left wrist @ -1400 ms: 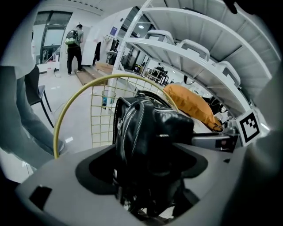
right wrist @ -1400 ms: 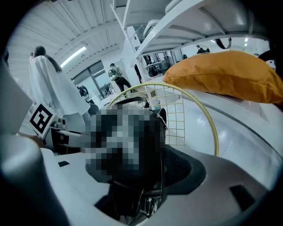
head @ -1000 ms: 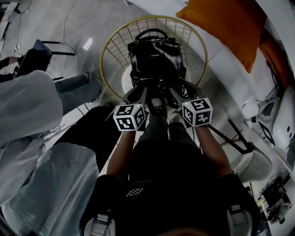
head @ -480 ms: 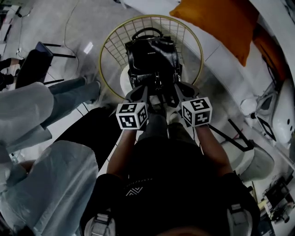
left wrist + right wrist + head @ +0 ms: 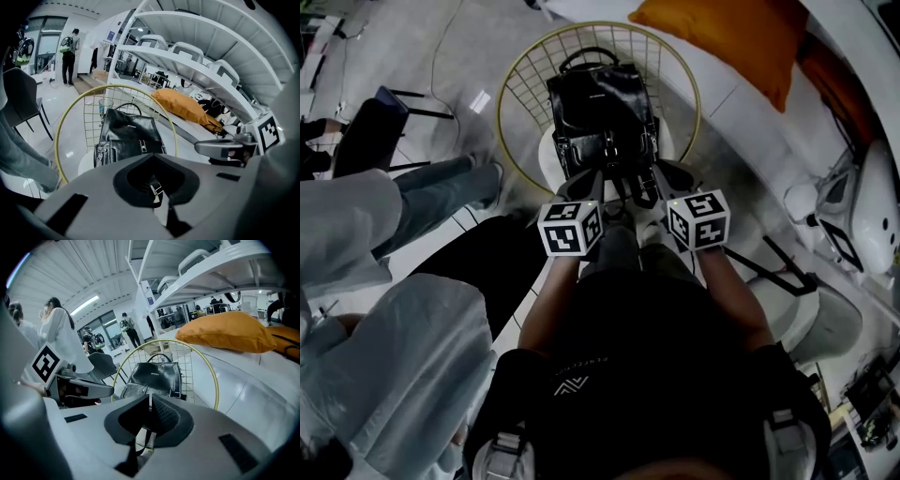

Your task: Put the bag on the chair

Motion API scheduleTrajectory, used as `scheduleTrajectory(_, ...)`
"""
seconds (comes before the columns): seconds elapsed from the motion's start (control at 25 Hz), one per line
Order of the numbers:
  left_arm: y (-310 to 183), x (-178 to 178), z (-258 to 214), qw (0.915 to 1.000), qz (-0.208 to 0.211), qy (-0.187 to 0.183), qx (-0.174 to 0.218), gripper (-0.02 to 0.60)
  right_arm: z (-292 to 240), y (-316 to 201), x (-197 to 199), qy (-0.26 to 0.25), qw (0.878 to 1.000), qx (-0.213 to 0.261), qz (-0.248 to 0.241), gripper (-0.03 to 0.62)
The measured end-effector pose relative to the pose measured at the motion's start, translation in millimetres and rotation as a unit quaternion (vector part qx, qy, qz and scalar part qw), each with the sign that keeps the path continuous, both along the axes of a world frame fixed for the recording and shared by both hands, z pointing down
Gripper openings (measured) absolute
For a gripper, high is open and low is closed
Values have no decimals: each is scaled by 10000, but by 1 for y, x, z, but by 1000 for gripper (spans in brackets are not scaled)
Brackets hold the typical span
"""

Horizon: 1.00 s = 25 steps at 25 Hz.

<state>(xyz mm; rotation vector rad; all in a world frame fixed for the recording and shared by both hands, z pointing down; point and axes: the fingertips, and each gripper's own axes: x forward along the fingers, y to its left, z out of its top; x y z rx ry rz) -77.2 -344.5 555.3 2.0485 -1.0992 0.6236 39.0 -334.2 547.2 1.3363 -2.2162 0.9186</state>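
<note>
Far left: dark chair [image 5: 366, 122], well apart from the rest. Left gripper [image 5: 592, 180]: jaws pressed together, pinching buckled strap [image 5: 154, 190]. Centre: black leather bag [image 5: 602, 103] in gold-rimmed wire chair [image 5: 502, 112], leaning on mesh back, top handle on far side. Right gripper [image 5: 654, 178]: jaws pressed together, pinching thin strap [image 5: 146, 436]. Both grippers side by side at bag's near edge. Far right: orange cushion [image 5: 722, 33] on white shelf [image 5: 750, 112].

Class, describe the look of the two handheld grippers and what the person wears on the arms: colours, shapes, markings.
The left gripper and right gripper match: grey moulded bodies, dark tapering jaws with black pads, each carrying a white cube printed with black square markers. The person wears a black short-sleeved top with grey shoulder straps.
</note>
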Motion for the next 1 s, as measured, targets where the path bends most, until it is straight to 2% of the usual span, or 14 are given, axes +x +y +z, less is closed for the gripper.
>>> scheduleTrajectory(0.28,28,17,-8,9998,66,185,-57,11,-8,22,6,48,10000,56,13,43)
scheduleTrajectory(0.52,47,26,-12,9996,218,196,-7,11,-11,37,10,93,9999,72,36,41)
scheduleTrajectory(1.0,82,14,-15,9996,238,77,-105,11,-12,74,20,-22,9998,-95,201,40)
